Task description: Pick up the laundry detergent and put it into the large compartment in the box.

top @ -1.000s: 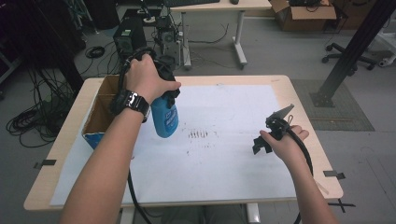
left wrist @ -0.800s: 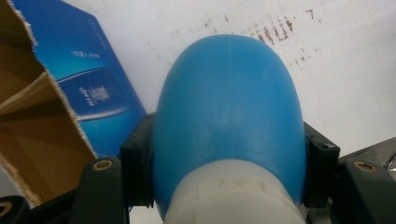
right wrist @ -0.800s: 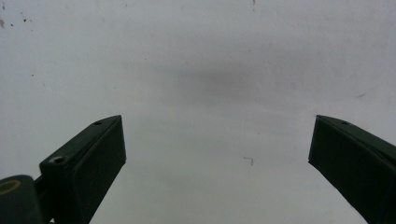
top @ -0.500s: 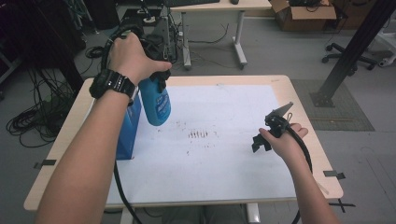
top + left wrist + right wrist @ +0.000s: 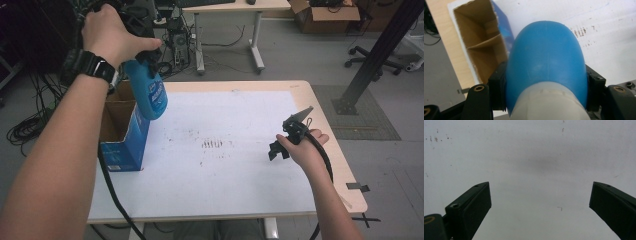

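Left gripper (image 5: 544,100) clamped on blue bottle (image 5: 150,92), raised above open box (image 5: 122,142) at table's (image 5: 320,200) left edge. Lower bottle straight into box compartment, clear of divider. Right gripper (image 5: 540,202) spread wide, idle near right edge.

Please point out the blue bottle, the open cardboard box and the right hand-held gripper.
blue bottle (image 5: 151,95): high view, on its labelled body.
open cardboard box (image 5: 125,144): high view, on its blue outer side wall.
right hand-held gripper (image 5: 540,202): right gripper view, midway between its two black fingertips.
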The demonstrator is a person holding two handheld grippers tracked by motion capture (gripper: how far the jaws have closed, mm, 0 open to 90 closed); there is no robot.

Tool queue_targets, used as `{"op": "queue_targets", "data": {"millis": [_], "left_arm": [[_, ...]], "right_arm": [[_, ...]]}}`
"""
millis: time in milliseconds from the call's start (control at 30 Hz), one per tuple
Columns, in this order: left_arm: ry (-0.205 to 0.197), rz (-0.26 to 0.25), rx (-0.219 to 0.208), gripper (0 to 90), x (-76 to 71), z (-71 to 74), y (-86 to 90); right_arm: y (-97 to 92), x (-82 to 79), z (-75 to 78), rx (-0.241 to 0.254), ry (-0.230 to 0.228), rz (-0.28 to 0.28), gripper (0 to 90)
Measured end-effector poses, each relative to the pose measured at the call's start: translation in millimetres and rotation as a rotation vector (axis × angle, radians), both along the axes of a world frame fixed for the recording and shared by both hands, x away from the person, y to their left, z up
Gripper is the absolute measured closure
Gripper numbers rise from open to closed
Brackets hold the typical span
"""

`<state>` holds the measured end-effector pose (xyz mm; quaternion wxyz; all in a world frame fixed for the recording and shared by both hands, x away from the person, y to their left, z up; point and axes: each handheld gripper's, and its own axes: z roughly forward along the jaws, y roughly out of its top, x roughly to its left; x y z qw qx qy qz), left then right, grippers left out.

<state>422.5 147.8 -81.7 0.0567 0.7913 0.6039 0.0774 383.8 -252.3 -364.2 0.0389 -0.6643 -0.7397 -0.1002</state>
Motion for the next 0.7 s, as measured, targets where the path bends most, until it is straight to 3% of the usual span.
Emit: {"op": "queue_targets", "data": {"millis": [400,700], "left_arm": [[-0.007,0.126,0.009,37.6,2.3,-0.6,51.3],[-0.012,0.19,0.021,37.6,2.2,-4.5,77.7]], "right_arm": [[-2.1,0.7,-0.1,-0.006,0.002,-0.001,4.0],[-6.2,0.8,-2.0,-0.011,0.013,-0.013,4.0]]}}
